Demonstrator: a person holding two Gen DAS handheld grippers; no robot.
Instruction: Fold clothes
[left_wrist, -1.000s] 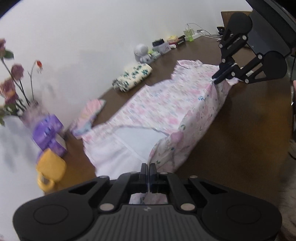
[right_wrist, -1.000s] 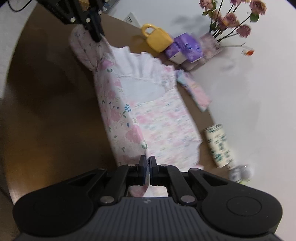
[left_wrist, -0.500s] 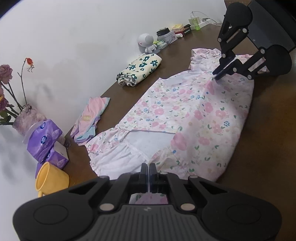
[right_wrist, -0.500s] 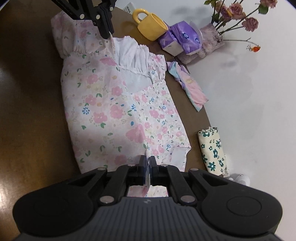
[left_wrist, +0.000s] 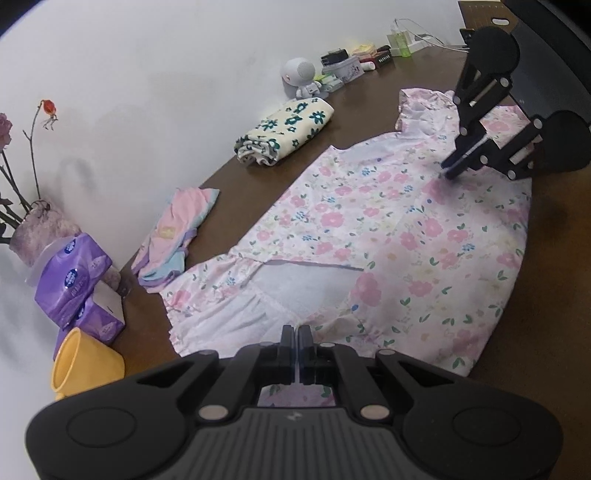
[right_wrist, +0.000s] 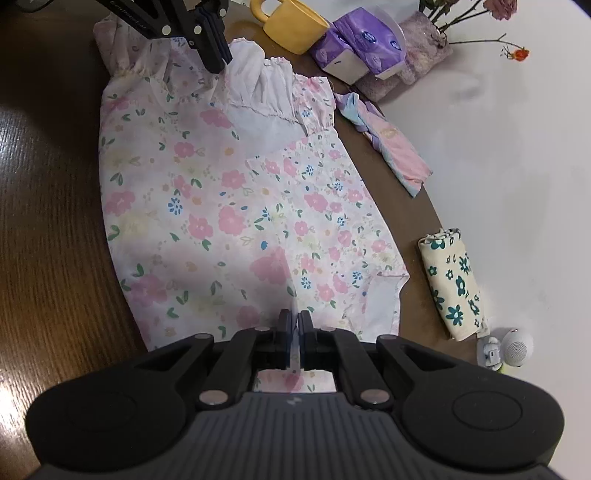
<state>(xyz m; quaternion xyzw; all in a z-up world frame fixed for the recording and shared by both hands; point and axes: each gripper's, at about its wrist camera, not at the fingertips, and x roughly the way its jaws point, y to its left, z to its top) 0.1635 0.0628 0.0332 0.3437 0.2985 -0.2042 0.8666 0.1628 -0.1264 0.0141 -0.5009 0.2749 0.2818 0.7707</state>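
Note:
A pink floral dress (left_wrist: 388, 236) lies on the brown table (left_wrist: 535, 332), its near long side folded over the far half, with white lining (left_wrist: 306, 284) showing at the bodice. My left gripper (left_wrist: 297, 336) is shut on the fabric at the bodice end; in the right wrist view the left gripper (right_wrist: 218, 62) pinches the dress (right_wrist: 221, 206) beside the white ruffle. My right gripper (right_wrist: 294, 325) is shut on the skirt end, a thin ridge of cloth between its fingers. The right gripper (left_wrist: 448, 171) also shows in the left wrist view, tips low on the fabric.
Along the wall sit a folded cream flowered cloth (left_wrist: 284, 133), a folded pink garment (left_wrist: 177, 229), purple tissue packs (left_wrist: 77, 280), a yellow mug (left_wrist: 85, 365), a flower vase (left_wrist: 37, 225) and a white round toy (left_wrist: 301, 79) among small clutter. Bare table (right_wrist: 48, 221) lies on the near side.
Both grippers carried the lifted near side of the dress over toward the wall and lowered it; the fabric that hung raised a second ago now lies flat on the far half.

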